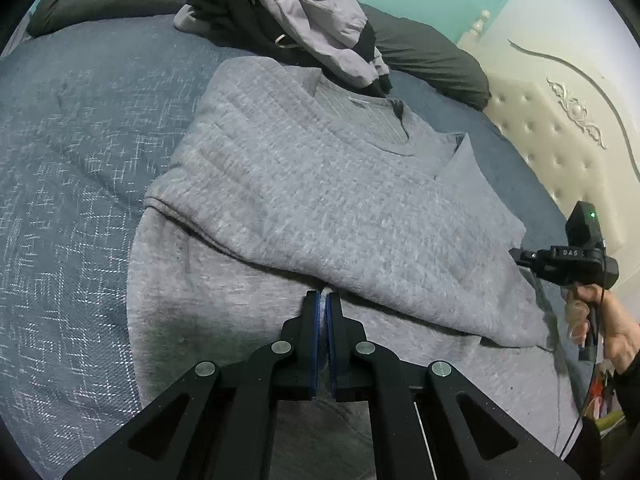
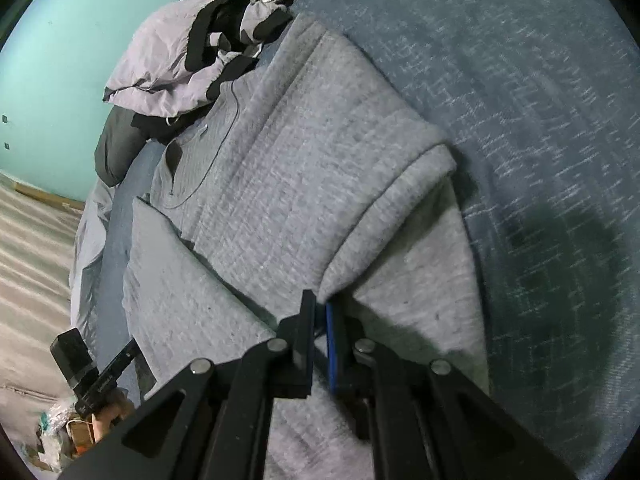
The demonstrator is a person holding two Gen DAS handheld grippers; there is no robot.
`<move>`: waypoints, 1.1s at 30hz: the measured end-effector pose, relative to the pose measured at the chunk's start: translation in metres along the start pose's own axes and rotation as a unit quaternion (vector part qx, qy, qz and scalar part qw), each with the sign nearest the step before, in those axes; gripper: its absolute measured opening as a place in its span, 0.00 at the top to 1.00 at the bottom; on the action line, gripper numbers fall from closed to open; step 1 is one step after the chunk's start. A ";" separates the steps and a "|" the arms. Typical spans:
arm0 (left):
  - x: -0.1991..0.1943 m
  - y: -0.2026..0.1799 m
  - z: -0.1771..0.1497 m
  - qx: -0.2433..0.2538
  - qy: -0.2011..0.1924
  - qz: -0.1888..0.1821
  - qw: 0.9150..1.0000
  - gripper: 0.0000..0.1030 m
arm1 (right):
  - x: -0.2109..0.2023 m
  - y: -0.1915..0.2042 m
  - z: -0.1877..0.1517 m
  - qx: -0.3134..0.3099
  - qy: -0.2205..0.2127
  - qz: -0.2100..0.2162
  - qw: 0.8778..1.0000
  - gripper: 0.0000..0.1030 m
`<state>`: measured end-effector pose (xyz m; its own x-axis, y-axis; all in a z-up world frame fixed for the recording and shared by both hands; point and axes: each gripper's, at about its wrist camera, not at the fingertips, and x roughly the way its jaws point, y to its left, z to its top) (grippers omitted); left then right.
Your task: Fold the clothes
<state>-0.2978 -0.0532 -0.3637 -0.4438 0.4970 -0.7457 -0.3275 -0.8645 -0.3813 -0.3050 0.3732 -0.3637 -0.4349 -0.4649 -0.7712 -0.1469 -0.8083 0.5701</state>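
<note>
1. The left gripper has its jaws drawn together, the blue pads nearly meeting, with a thin edge of the grey sweater pinched between the tips where a folded layer ends.
2. The right gripper is likewise closed down to a narrow slit; its tips sit at the lower edge of the sweater's folded-over sleeve, and grey knit fills the gap between the fingers.
3. Seen from the left wrist camera, the right gripper points at the sweater's right-hand edge, held by a hand at the frame's side.
4. The sweater lies flat on the blue bedspread, neckline away from the grippers, both sleeves folded across the body.
5. Beyond the neckline a heap of lilac and black clothes rests partly on the sweater's collar.
6. A dark pillow lies behind the heap, just beside a cream tufted headboard.
7. A teal wall rises beyond the bed.
</note>
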 end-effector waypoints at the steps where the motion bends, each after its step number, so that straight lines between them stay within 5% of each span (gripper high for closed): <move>1: 0.000 -0.001 0.000 0.001 0.001 0.000 1.000 0.97 | -0.002 0.001 0.000 -0.003 -0.001 -0.001 1.000 0.96; 5: 0.000 -0.002 -0.001 0.003 0.005 0.000 1.000 0.97 | -0.001 0.003 0.001 -0.014 0.011 -0.006 1.000 0.94; 10: 0.000 -0.005 -0.001 0.006 0.007 0.005 1.000 0.97 | -0.029 0.021 0.011 -0.064 -0.030 -0.080 0.994 0.89; 15: 0.000 -0.006 -0.001 0.009 0.008 0.008 1.000 0.97 | -0.018 0.068 0.043 -0.141 -0.035 -0.086 0.986 0.74; 23: 0.001 -0.008 -0.003 0.012 0.012 0.011 1.000 0.96 | 0.058 0.112 0.082 -0.196 0.006 -0.102 0.975 0.74; 29: 0.002 -0.007 -0.005 0.011 0.015 0.009 1.000 0.96 | 0.101 0.112 0.092 -0.212 0.037 -0.177 0.960 0.80; 33: 0.003 -0.007 -0.005 0.012 0.017 0.010 1.000 0.96 | 0.098 0.116 0.099 -0.230 0.014 -0.207 0.951 0.83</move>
<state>-0.2927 -0.0461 -0.3661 -0.4221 0.4758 -0.7717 -0.3381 -0.8724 -0.3529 -0.4529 0.2698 -0.3456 -0.3993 -0.0775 -0.9136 0.1066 -0.9936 0.0377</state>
